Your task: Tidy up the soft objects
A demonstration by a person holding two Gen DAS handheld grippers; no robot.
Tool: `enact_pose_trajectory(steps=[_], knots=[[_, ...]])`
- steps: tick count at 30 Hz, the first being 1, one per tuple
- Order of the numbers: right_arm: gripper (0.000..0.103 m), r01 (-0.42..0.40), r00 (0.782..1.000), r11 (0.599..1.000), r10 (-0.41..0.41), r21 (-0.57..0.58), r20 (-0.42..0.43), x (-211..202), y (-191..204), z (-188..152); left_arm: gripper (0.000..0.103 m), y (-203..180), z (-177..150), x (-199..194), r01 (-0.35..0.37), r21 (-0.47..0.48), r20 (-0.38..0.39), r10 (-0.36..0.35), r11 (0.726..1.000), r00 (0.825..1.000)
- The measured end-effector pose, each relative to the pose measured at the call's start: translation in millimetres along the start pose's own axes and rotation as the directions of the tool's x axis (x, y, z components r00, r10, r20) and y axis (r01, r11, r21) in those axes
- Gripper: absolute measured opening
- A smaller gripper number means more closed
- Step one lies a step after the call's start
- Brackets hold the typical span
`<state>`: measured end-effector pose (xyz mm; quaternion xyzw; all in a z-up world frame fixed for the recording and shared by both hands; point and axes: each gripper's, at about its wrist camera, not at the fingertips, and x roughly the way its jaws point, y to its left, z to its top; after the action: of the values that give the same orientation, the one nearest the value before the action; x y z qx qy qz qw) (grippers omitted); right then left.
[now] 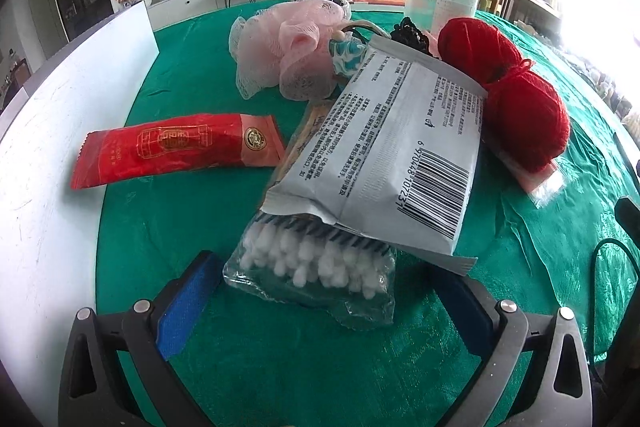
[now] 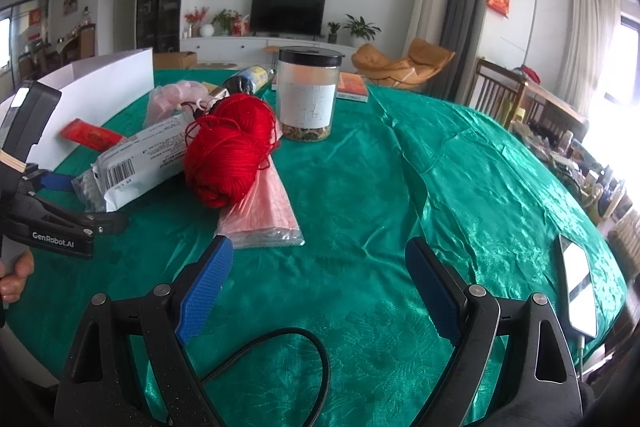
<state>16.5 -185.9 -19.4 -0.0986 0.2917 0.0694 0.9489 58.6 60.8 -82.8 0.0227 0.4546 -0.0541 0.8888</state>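
My left gripper (image 1: 324,271) is open, low over the green tablecloth (image 1: 280,367). A clear bag of cotton swabs (image 1: 312,267) lies between its blue pads (image 1: 188,303), not squeezed. A grey packet with a barcode (image 1: 384,155) rests on top of that bag. Behind are a red packet (image 1: 176,147), a pink bath pouf (image 1: 288,47) and two balls of red yarn (image 1: 504,87). My right gripper (image 2: 320,247) is open over bare cloth with nothing between its fingers. From there the red yarn (image 2: 232,151), the grey packet (image 2: 136,155) and the left gripper (image 2: 86,203) show at left.
A white board (image 1: 60,147) stands along the table's left side. A clear jar with a black lid (image 2: 308,95) stands at the back. A pink plastic bag (image 2: 264,215) lies under the yarn. A phone (image 2: 580,287) lies at right, a black cable (image 2: 300,343) near the right gripper.
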Motion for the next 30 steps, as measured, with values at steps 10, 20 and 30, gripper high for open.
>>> enact_pose_trajectory(steps=[10, 20, 30], knots=[[0.090, -0.045, 0.999, 0.999, 0.045, 0.013, -0.012, 2.3, 0.7, 0.5, 0.103, -4.3, -6.6, -3.2, -0.005, -0.011, 0.017, 0.005, 1.000, 1.000], [0.090, -0.302, 0.943, 0.939, 0.319, 0.167, -0.091, 56.7, 15.4, 69.7, 0.103, -4.1, -6.7, -3.2, -0.005, -0.011, 0.017, 0.005, 1.000, 1.000], [0.047, -0.353, 0.901, 0.908, 0.395, 0.225, -0.180, 83.8, 6.9, 79.0, 0.103, -4.2, -6.7, -3.2, -0.004, -0.011, 0.017, 0.004, 1.000, 1.000]])
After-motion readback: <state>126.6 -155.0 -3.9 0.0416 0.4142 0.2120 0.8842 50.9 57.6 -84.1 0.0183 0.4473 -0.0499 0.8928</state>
